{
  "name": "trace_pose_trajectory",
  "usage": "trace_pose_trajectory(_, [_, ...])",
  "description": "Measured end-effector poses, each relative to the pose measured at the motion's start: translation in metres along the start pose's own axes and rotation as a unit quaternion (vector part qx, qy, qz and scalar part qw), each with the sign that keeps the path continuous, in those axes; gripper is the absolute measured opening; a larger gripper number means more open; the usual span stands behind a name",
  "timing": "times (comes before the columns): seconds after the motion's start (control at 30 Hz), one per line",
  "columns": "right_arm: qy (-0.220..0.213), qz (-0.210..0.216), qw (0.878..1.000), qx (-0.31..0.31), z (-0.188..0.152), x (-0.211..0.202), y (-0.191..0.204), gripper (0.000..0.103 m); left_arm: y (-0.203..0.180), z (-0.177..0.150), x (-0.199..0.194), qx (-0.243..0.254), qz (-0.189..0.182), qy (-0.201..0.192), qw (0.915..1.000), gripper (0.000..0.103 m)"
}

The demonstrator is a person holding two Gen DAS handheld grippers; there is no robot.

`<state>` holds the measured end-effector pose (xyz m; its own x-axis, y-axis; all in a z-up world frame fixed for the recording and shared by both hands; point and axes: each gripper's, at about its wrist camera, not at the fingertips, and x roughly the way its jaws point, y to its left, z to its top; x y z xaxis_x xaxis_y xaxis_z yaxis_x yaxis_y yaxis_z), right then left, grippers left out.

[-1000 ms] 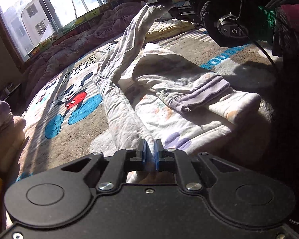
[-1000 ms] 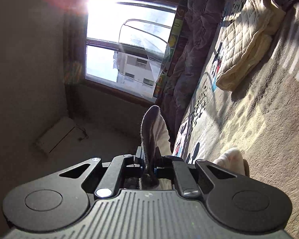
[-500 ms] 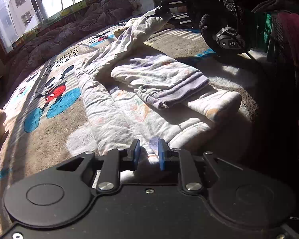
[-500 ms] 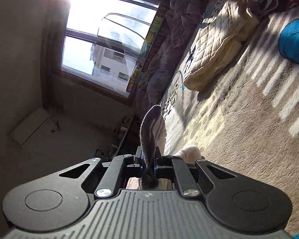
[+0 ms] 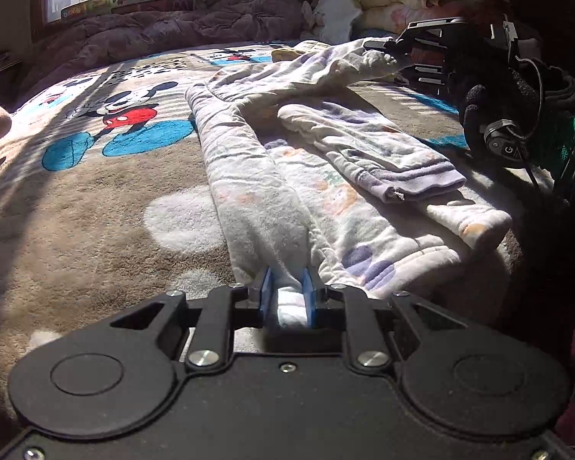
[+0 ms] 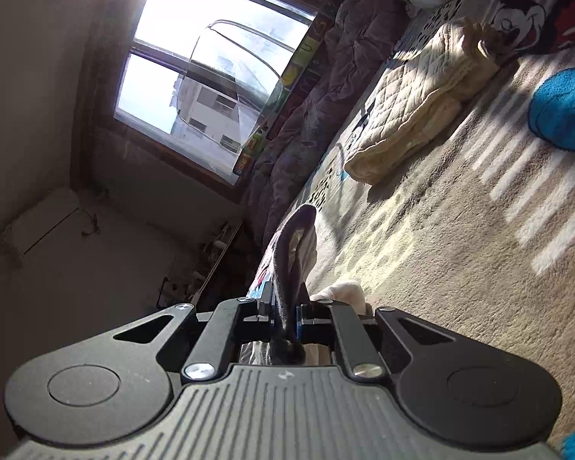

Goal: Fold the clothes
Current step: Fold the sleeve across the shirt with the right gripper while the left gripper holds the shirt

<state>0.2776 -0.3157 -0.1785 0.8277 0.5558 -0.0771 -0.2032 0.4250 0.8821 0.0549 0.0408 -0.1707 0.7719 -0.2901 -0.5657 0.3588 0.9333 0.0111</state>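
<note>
Pale fleece pyjama garment with faded print and lilac striped cuff [image 5: 326, 191]: lay lengthwise on brown cartoon-print bed blanket [image 5: 96, 211], one sleeve folded across body. Left gripper [image 5: 287, 299]: blue fingers [image 5: 265, 291] just been parting, pinched on near folded edge. Right gripper [image 5: 393, 44]: fingers clenched on far end, held slightly raised. Cream quilted bundle [image 6: 414, 103]: further off on blanket. Step judged: lengthwise side fold in hand. Next move likely called for both ends carried across together, edge kept taut.
</note>
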Motion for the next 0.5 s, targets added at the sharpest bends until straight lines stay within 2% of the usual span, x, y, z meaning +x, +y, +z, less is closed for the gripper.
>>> trace_pose_trajectory(0.1, [-0.002, 0.002, 1.0, -0.005, -0.002, -0.001, 0.002, 0.011, -0.019, -0.008, -0.011, 0.023, 0.04, -0.039, 0.9982, 0.014])
trace_pose_trajectory(0.2, [-0.004, 0.004, 1.0, -0.012, -0.004, -0.001, 0.005, 0.011, -0.015, -0.003, -0.024, 0.026, 0.03, -0.046, 0.9982, 0.014])
trace_pose_trajectory(0.27, [-0.004, 0.004, 1.0, -0.021, -0.003, -0.002, 0.007, 0.011, -0.008, -0.006, -0.016, 0.023, 0.005, -0.023, 0.9995, 0.014])
trace_pose_trajectory(0.33, [-0.005, 0.008, 1.0, -0.03, -0.002, -0.004, 0.01, 0.011, 0.002, 0.008, -0.016, 0.018, -0.03, -0.002, 0.9994, 0.014])
trace_pose_trajectory(0.4, [-0.006, 0.011, 0.999, -0.04, -0.003, -0.006, 0.014, 0.011, 0.016, 0.027, -0.027, 0.007, -0.06, -0.034, 0.9976, 0.014])
trace_pose_trajectory(0.5, [-0.005, 0.006, 0.999, -0.05, -0.004, -0.007, 0.017, 0.011, 0.035, 0.058, -0.028, 0.003, -0.074, -0.075, 0.9944, 0.014])
